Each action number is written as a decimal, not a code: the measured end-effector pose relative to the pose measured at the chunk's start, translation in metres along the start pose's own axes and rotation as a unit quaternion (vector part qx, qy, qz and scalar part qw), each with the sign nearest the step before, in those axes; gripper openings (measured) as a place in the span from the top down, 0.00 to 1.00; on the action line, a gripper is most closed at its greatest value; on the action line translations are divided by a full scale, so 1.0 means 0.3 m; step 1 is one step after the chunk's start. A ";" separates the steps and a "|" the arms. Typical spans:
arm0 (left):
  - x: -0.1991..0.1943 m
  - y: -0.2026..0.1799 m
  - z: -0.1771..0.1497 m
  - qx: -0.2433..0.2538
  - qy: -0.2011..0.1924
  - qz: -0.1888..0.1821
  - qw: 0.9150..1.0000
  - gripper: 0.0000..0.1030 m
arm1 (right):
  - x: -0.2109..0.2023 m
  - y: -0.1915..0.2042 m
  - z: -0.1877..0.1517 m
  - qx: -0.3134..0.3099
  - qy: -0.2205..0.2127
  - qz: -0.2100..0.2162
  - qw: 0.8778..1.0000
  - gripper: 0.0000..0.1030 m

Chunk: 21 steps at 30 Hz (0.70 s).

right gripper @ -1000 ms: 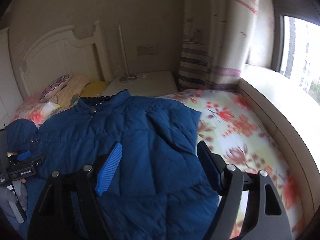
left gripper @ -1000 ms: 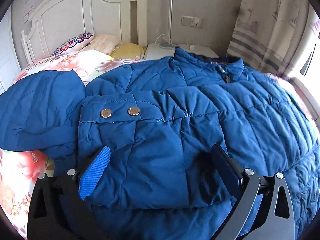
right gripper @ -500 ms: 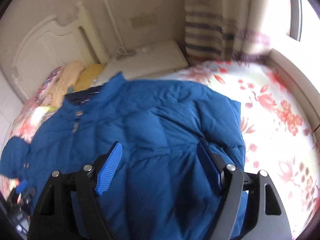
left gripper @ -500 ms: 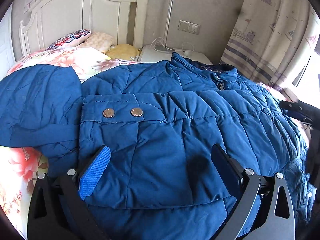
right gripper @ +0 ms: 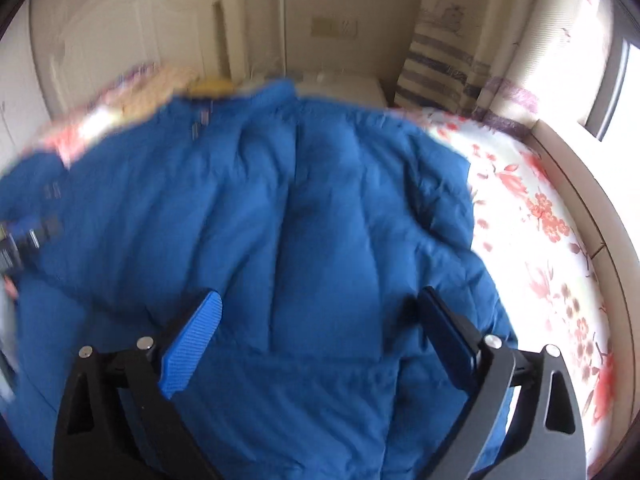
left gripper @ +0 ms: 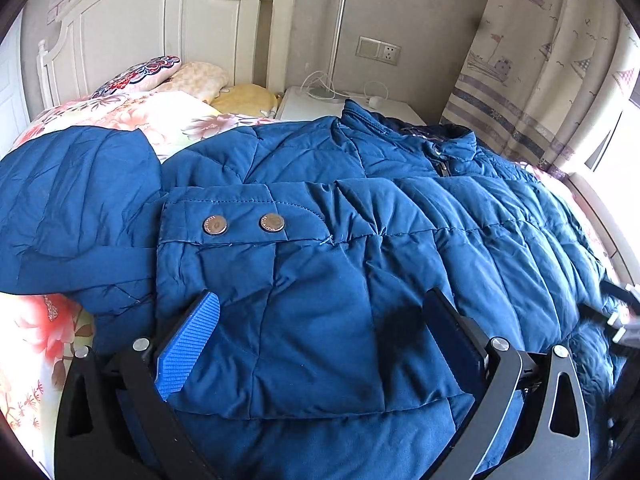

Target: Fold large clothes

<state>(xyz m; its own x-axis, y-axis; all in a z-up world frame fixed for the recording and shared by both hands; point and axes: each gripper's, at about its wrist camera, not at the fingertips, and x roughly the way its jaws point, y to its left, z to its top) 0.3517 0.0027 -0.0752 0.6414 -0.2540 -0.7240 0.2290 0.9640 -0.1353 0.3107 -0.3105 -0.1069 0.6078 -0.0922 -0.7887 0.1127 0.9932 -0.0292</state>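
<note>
A blue padded jacket (left gripper: 360, 248) lay spread on the floral bed (right gripper: 552, 240). The left tongs (left gripper: 320, 328) stood spread above its folded sleeve; the right tongs (right gripper: 316, 324) were opening, gripping nothing.

The blue jacket (right gripper: 312, 220) fills the bed's middle; bare floral sheet (right gripper: 552, 248) lies open toward the window side.

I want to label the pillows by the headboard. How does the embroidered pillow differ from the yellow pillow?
The embroidered pillow carries a red and dark flower pattern on white; the yellow pillow looks nearly plain. The embroidered pillow lies closest to the headboard; the yellow pillow lies beside the white nightstand. Both rest at the head of the bed, beyond the blue jacket.
</note>
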 end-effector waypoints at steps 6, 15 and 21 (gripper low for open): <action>0.008 -0.052 -0.020 0.062 0.049 0.054 0.995 0.05 | 0.029 -0.040 0.018 0.024 0.003 0.027 0.999 0.03; -0.465 0.675 -0.099 -0.252 -0.134 0.023 0.958 0.10 | 0.017 -0.013 0.013 0.027 -0.003 0.027 0.999 0.03; -0.515 1.241 -0.178 -0.461 -0.138 0.026 0.876 0.12 | 0.012 -0.014 0.009 0.031 -0.005 0.031 0.999 0.03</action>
<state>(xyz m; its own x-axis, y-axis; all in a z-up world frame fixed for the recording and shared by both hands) 0.2990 0.4051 -0.0498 0.8147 -0.0950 -0.5720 -0.4137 0.5959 -0.6883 0.3146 -0.3152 -0.1079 0.6226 -0.0318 -0.7819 0.1223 0.9908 0.0571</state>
